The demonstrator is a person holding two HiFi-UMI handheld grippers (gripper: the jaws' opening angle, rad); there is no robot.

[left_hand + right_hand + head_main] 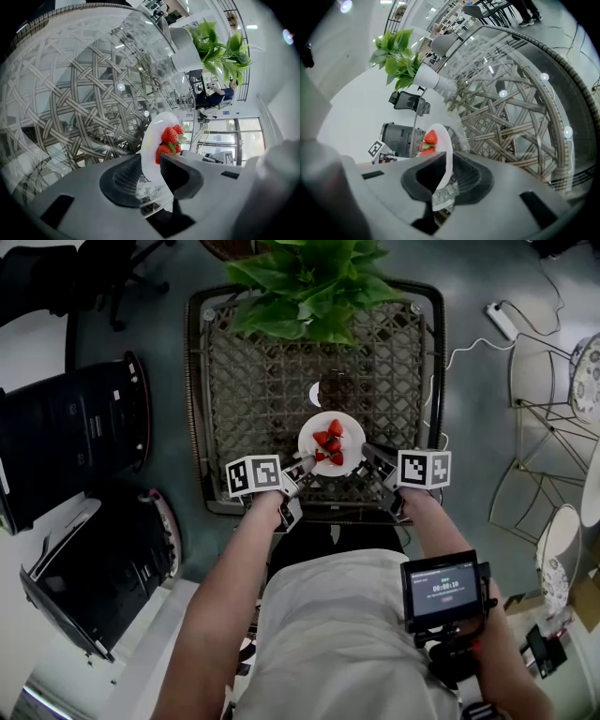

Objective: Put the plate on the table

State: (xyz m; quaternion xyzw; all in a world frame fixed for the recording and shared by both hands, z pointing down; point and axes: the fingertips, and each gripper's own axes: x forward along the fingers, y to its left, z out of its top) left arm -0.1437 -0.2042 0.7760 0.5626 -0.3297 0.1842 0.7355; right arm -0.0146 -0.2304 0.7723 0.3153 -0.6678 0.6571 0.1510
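Head view, plate: the plate (354,439) lies between the two sets of fingertips. The left gripper (302,463) is at its near-left rim and the right gripper (367,454) at its near-right rim. It appears to rest flat on the table (202,409), close to the edge nearest the person.
Head view, strawberries: the strawberries (330,444) are heaped just beyond both sets of fingertips, toward the plate's middle.
Left gripper view, fingers: the left gripper (150,159) has its jaws standing wide. The plate (152,136) has its rim between them, but the pads do not pinch it.
Left gripper view, strawberries: the strawberries (169,138) sit just past the fingertips, over the table (79,103) and its woven top.
Right gripper view, fingers: the right gripper (447,161) has its jaws narrow and closed on the rim of the plate (442,138). The lens bends this view, so contact on both pads is likely rather than certain.
Right gripper view, strawberries: the strawberries (430,138) are just ahead of the fingertips, with the table (511,117) beyond.
Plate heading: it is face up and about level. It is round, so it has no long axis; the only line to speak of runs from one grip across to the other.
Risk, one-sided hold: only the right side is gripped, so a lift or pull there would tilt the plate and roll the fruit off.
Risk, left withdrawal: the rim sits inside the open jaws, so backing out crookedly could hook it and drag the plate.
Risk, edge: the plate is near the table's edge, so a tug toward the person could take it over.
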